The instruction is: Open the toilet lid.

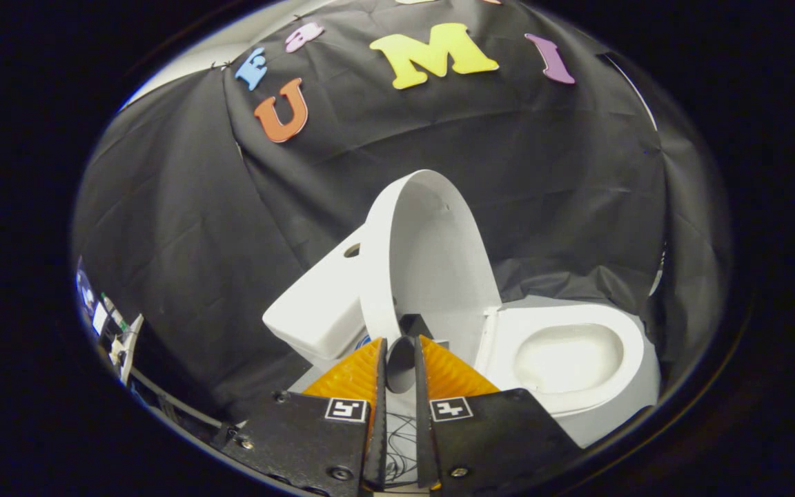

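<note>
The one camera sits on the gripper (401, 345), just behind the jaws, and looks forward along them, slightly downward. The jaws stand at the near end of the view, almost closed, with a narrow gap between them. The view is tilted, so the toilet (563, 359) leans to one side. It is close: the raised toilet lid (432, 255) rises just ahead of the jaws, its edge in line with the gap; whether the jaws touch it I cannot tell. The cloth wall (177, 228) lies beyond.
</note>
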